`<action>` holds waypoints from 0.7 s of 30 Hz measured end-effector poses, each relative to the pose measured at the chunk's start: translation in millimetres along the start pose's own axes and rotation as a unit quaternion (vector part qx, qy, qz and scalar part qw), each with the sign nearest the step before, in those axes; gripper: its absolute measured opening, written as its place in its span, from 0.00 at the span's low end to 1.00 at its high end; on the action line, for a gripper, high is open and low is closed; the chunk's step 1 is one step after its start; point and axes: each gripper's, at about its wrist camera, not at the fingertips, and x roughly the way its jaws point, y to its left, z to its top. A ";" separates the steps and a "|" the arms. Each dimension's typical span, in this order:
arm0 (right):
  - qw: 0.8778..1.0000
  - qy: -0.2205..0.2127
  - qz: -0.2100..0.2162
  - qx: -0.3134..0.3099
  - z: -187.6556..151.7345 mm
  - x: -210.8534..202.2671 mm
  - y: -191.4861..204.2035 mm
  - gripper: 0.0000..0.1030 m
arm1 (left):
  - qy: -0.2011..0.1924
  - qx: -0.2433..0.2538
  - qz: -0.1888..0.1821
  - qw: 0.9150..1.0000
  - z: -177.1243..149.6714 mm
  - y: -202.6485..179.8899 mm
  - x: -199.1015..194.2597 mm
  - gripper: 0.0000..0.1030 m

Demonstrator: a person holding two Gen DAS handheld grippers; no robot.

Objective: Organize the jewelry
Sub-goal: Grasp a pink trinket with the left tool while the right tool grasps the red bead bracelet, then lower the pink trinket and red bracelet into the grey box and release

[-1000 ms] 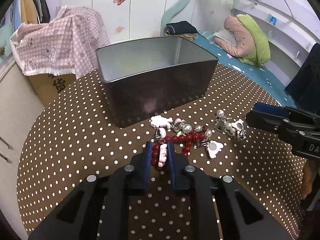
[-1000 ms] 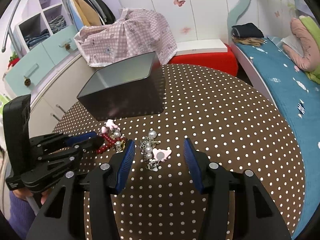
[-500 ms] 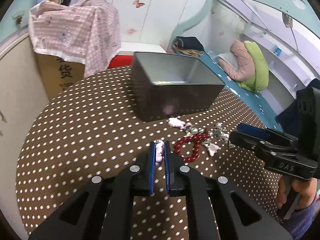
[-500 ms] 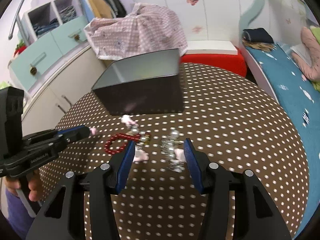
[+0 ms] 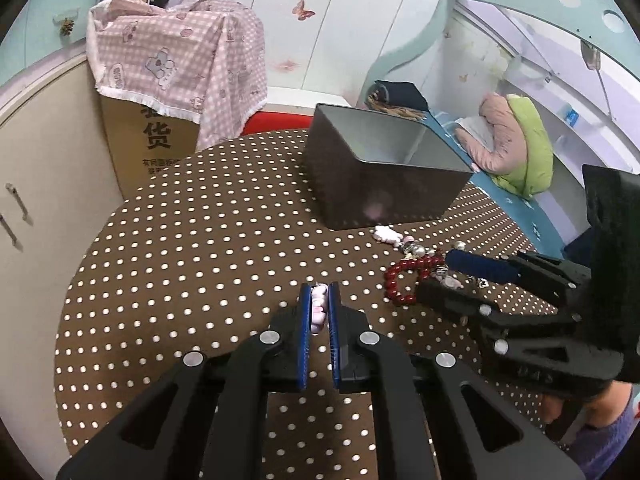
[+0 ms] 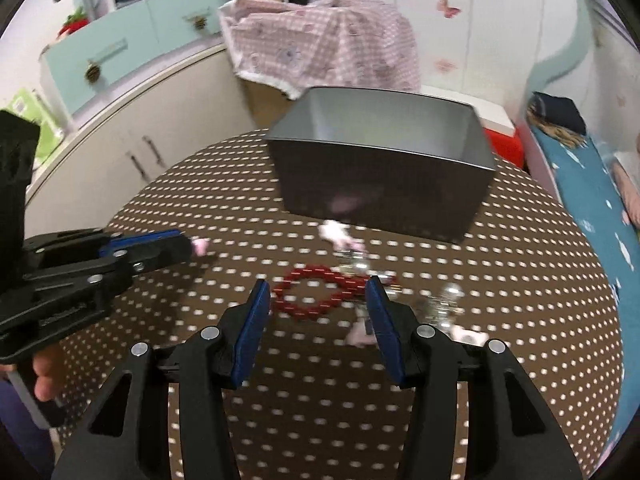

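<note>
The round counter (image 5: 192, 240), covered in brown cloth with white polka dots, carries all task items. A rectangular grey metal tin (image 5: 384, 184), open-topped, stands at the far side of the counter, at about twelve o'clock from the right gripper and one o'clock from the left gripper.

The left gripper (image 5: 319, 300), black with blue-padded fingers (image 5: 306, 312), points steeply down at the counter. Its fingers are nearly together, clamped on a small pale pink beaded piece (image 5: 319, 305) which sits between the pads near their tips; in the right wrist view this pink piece (image 6: 200, 245) protrudes from the finger ends. Whether the piece touches the cloth cannot be told.

The right gripper (image 6: 318, 308), same build, also points steeply down. Its fingers (image 6: 250, 320) stand apart and grip nothing. A loop of dark red round beads (image 6: 316, 294) lies on the counter between and just beyond the fingertips. In the left wrist view the red loop (image 5: 404, 276) lies at two o'clock from the left gripper, just beside the right gripper (image 5: 440, 276).

A cluster of pearl and silver-coloured charms (image 6: 444, 304) lies at three o'clock from the red loop, outside the right finger. A pink and white charm (image 5: 386, 234) lies near the tin's front wall. The right wrist view is blurred.

A hand (image 6: 46, 376) holds the left gripper's handle at the lower left edge.
</note>
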 end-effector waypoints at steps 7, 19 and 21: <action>0.999 0.030 0.009 -0.007 2.1 18.2 12.3 0.26 | 0.003 -0.001 -0.013 1.000 -5.7 2.7 -2.3 0.07; 1.000 0.005 0.024 0.012 1.9 1.3 3.7 0.08 | -0.007 0.001 -0.044 0.999 -3.6 -8.2 -14.8 0.07; 0.999 -0.010 0.030 0.019 6.6 -11.5 0.7 0.08 | -0.014 0.005 -0.047 0.999 1.3 -11.9 -20.5 0.07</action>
